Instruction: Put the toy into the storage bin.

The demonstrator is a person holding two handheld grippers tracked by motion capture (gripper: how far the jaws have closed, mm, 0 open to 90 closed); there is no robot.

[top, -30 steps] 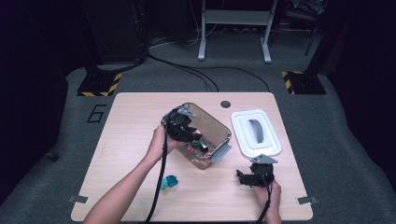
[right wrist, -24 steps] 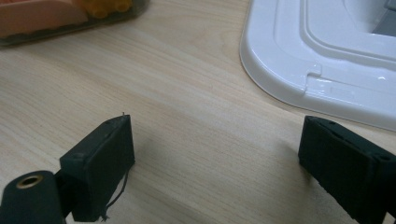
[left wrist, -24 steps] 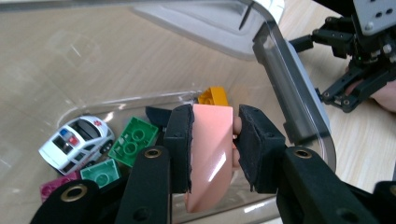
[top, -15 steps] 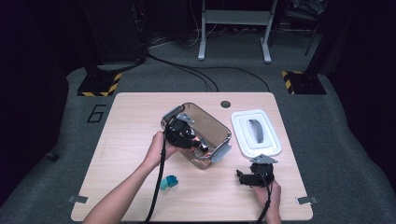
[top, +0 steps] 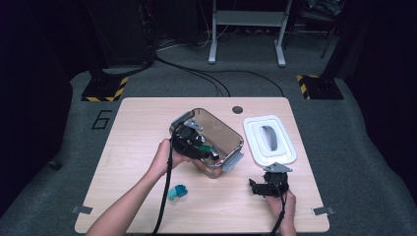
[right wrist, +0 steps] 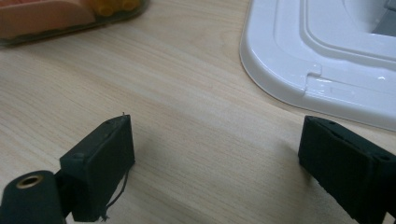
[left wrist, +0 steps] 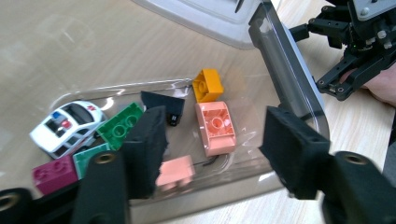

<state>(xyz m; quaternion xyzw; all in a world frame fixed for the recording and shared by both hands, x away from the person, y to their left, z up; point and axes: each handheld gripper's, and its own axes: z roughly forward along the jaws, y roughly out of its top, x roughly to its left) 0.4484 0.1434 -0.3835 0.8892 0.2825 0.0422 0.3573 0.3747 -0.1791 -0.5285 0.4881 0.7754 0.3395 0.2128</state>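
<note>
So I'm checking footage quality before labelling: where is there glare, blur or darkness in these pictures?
High view: the table is evenly lit and the room around it is dark. Left gripper view: the clear bin shows pale reflections on its wall and floor, the near fingers are soft, the toys sharp. Right gripper view: the white lid has small highlights, and the far top edge is blurred.

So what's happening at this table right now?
A person is filling a clear plastic box with toys. The left gripper hangs over the box, its jaws just opened with nothing between them; a pale pink brick lies right below. A toy police car and more bricks are already inside. One teal brick waits on the table. The right gripper rests open beside the white lid.
</note>
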